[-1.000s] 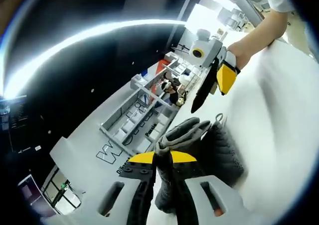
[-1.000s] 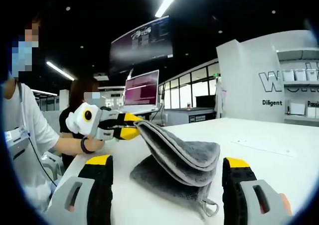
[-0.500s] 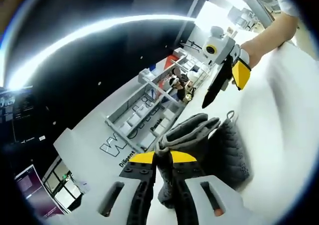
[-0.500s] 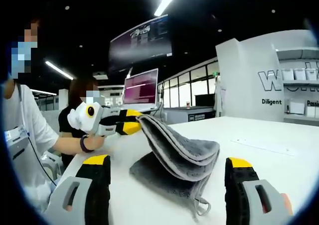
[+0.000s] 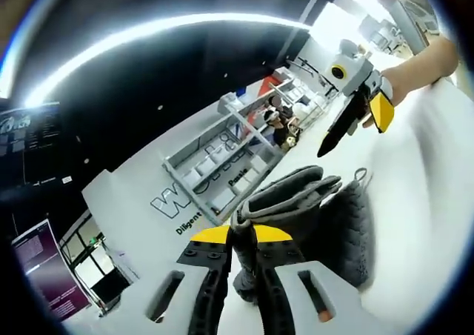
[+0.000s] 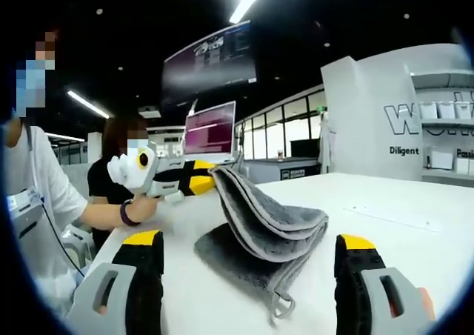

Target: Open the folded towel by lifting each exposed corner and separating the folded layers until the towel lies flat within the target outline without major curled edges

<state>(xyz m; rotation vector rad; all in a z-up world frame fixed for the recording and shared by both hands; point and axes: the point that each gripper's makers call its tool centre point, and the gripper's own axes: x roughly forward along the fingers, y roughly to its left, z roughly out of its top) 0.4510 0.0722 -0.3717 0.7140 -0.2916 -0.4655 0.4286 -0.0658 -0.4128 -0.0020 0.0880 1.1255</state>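
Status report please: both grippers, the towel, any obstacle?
Left gripper shut on grey towel corner, lifted. Right gripper open, off the towel. Lower layer on white table. No obstacle seen.

My left gripper (image 6: 194,181) is clamped on the towel (image 6: 263,235), whose lifted layers stand as a ridge between my two claws. My right gripper (image 6: 248,264) hangs with its jaws wide apart, short of the towel. The white table (image 6: 415,246) lies bare toward its far edge, save for a thin flat strip (image 6: 389,218). A seated person (image 6: 122,164) sits beyond the table's left end.
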